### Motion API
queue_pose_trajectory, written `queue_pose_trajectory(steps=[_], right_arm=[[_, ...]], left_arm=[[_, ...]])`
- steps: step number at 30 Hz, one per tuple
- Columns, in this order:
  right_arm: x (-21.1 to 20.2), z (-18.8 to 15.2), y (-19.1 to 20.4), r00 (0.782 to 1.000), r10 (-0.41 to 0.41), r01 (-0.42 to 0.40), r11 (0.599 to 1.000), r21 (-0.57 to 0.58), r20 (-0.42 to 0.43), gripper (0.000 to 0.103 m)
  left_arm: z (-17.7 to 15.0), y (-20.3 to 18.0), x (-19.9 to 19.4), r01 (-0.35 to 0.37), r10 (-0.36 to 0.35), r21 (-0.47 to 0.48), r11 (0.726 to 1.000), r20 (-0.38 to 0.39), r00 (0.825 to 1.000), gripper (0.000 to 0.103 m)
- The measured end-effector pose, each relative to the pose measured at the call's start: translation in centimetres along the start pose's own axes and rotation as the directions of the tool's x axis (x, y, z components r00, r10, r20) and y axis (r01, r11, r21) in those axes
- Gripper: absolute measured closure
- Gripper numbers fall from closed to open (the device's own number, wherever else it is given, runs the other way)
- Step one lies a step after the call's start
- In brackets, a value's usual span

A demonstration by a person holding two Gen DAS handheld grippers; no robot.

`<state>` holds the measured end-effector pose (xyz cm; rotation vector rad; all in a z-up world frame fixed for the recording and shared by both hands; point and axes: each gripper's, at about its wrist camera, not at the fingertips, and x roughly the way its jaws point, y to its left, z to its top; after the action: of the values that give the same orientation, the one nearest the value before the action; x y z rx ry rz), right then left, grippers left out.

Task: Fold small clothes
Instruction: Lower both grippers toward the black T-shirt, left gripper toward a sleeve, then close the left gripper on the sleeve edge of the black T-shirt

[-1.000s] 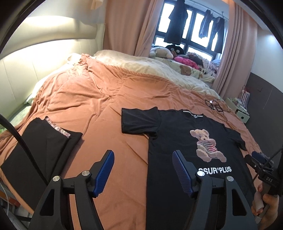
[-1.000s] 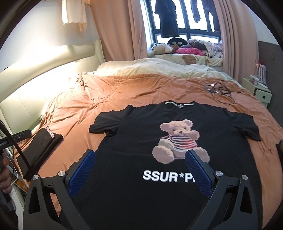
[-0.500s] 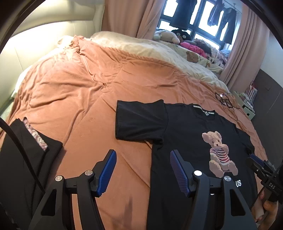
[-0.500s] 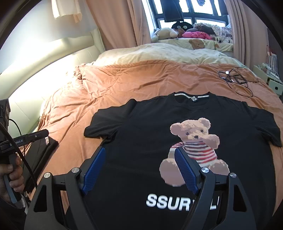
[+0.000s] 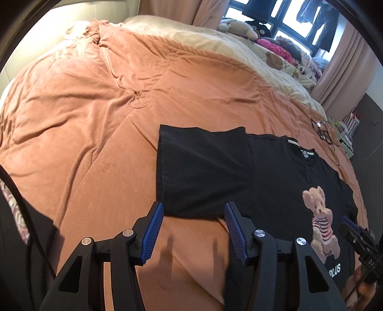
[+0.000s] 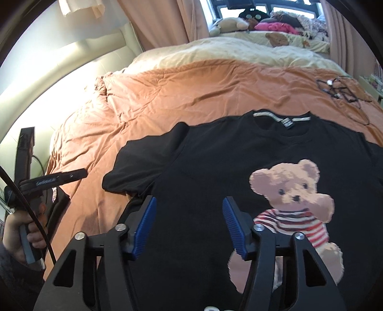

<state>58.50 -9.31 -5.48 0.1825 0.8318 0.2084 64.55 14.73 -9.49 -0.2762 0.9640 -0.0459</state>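
Lying flat and wholly unfolded on the orange quilted bed [image 5: 100, 114], the black bear-print T-shirt [image 6: 215, 162] awaits folding, left claw [image 5: 194, 229] and right claw [image 6: 189, 227] both wide open, empty.

Pretty clearly a bedroom at home; big bed with a rumpled orange duvet [image 5: 100, 100] and a cream blanket [image 6: 239, 51]; padded headboard [image 6: 79, 69]; stuffed toys [image 6: 229, 24] piled by the window [image 5: 287, 21]; pinkish curtains [image 6: 162, 21]; clothes hanging up there.

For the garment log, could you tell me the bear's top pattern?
Red and white stripes, clearest in the right wrist view.
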Motion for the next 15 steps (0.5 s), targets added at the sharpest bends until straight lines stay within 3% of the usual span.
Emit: queue_pose_trajectory(steps=[15], right_arm=[[11.0,3.4,-0.6,0.993,0.026,-0.019,0.998,0.064,-0.113,0.069]], left_arm=[[3.5,4.2,10.3,-0.022,0.016,-0.047,0.999,-0.114,0.993,0.047]])
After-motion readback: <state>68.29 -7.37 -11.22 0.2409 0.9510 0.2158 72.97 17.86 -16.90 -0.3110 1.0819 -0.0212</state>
